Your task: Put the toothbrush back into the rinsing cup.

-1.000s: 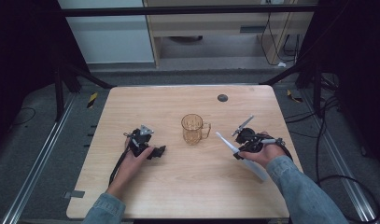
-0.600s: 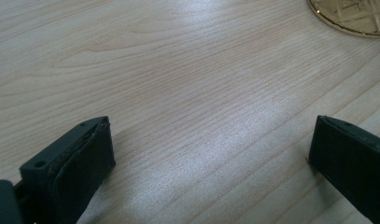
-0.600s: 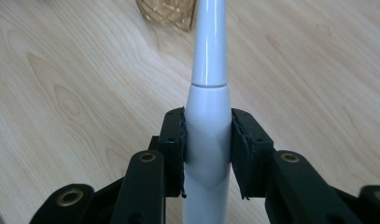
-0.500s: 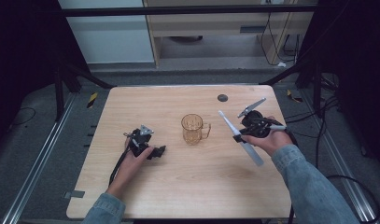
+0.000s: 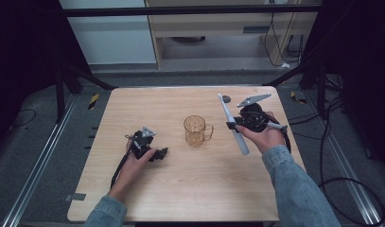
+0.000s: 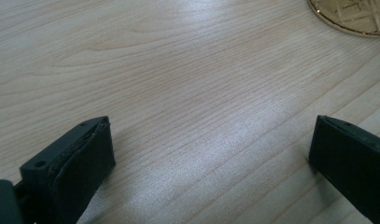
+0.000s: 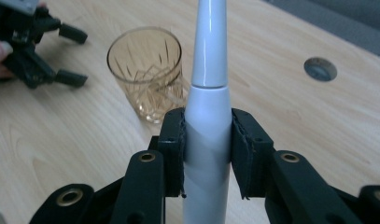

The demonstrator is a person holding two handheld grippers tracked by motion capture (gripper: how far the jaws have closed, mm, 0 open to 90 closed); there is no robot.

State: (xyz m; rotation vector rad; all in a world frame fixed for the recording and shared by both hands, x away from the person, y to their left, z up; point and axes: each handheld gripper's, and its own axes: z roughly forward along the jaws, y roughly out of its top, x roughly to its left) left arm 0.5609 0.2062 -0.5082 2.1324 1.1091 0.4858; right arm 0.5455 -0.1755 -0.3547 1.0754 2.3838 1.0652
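An amber glass mug (image 5: 196,130) (image 7: 148,73) stands upright near the middle of the wooden table (image 5: 180,189). My right gripper (image 5: 235,125) (image 7: 207,149) is lifted to the right of the mug and is shut on a white electric toothbrush (image 5: 232,124) (image 7: 208,107), its slim head end pointing away and up. My left gripper (image 5: 161,153) (image 6: 211,163) rests on the table left of the mug, jaws open with bare wood between them. The mug's base edge (image 6: 351,16) peeks in at the top right of the left gripper view.
A small round grommet hole (image 5: 226,99) (image 7: 320,69) sits in the table near its far right edge. Metal rails and cables run along the floor on both sides. Bare wood lies in front of the mug.
My right gripper has risen and moved away from me and a little right with the toothbrush, tilting it more upright. The left gripper and the mug have stayed in place.
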